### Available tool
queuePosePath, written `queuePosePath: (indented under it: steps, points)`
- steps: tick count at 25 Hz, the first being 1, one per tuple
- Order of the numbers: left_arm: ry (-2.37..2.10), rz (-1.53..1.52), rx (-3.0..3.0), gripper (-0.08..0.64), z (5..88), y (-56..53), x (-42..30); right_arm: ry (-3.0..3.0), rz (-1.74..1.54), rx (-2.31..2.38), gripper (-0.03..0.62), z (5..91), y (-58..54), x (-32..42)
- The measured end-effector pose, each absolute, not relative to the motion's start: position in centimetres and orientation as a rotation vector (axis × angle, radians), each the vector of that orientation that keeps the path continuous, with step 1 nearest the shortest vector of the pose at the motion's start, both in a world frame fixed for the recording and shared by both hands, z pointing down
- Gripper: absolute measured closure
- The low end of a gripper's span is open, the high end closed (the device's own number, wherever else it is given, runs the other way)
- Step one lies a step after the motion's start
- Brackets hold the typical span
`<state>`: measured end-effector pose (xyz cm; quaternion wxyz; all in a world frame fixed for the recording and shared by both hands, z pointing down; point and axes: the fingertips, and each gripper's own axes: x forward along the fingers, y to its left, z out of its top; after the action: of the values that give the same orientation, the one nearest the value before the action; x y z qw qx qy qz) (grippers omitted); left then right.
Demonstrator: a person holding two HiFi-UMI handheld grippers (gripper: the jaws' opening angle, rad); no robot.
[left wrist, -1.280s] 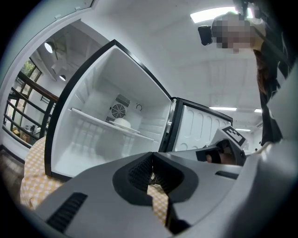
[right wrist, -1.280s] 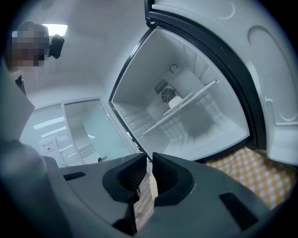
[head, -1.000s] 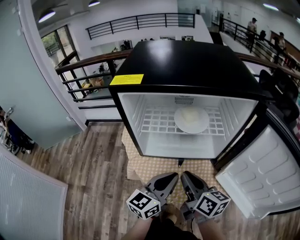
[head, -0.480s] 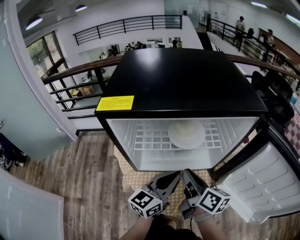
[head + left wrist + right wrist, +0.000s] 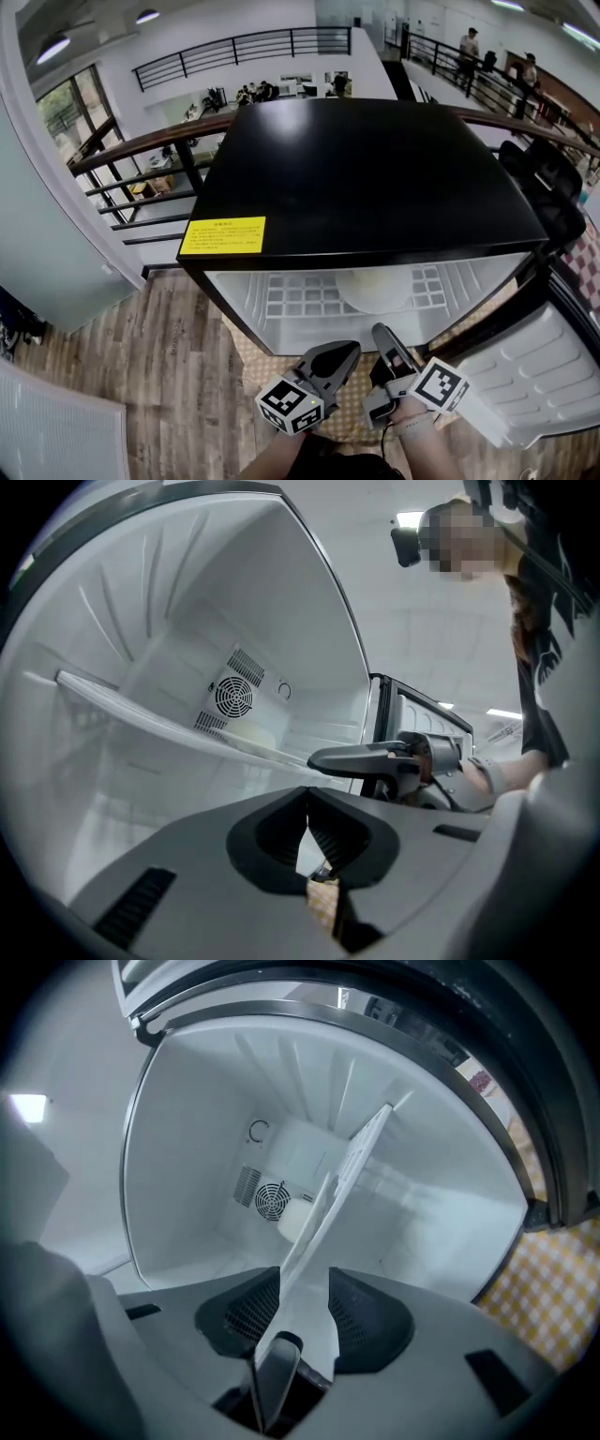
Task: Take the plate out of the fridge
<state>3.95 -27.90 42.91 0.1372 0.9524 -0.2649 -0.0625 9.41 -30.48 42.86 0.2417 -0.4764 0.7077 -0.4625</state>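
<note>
**Facing an open fridge with a plate on its shelf**

A black fridge (image 5: 366,169) stands on a wooden floor (image 5: 178,375), seen from above. Its white-lined door (image 5: 534,375) hangs open to the right. Inside the white box, a wire shelf (image 5: 300,295) spans the full width. A pale round plate (image 5: 380,289) lies flat on this shelf, right of centre and towards the back, its far half hidden under the fridge's top edge.

Both claws sit outside the opening, low at the front and side by side, well apart from the plate. The left gripper (image 5: 342,352) is clenched, its pads meeting with nothing between them. The right gripper (image 5: 382,333) is opening its jaws, and nothing is grasped. Its own view looks along the shelf's edge, with the plate (image 5: 295,1218) far ahead near the round fan grille (image 5: 272,1200).
</note>
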Motion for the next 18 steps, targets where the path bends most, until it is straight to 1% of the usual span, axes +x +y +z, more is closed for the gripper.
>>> queuePosePath:
  steps: [5, 7, 18]
  points:
    - [-0.736, -0.179, 2.764, 0.551, 42.9, -28.6, 4.0, 1.785, -1.323, -1.243, 0.393, 42.0, -32.5, 9.8]
    - [-0.725, -0.178, 2.765, 0.551, 43.0, -28.7, 4.0, 1.719, -1.358, -1.24, 0.379, 42.2, -33.1, 10.0]
    - [-0.696, -0.175, 2.756, 0.551, 43.5, -28.9, 4.4, 1.512, -1.453, -1.325, 0.373, 43.4, -35.4, 11.3]
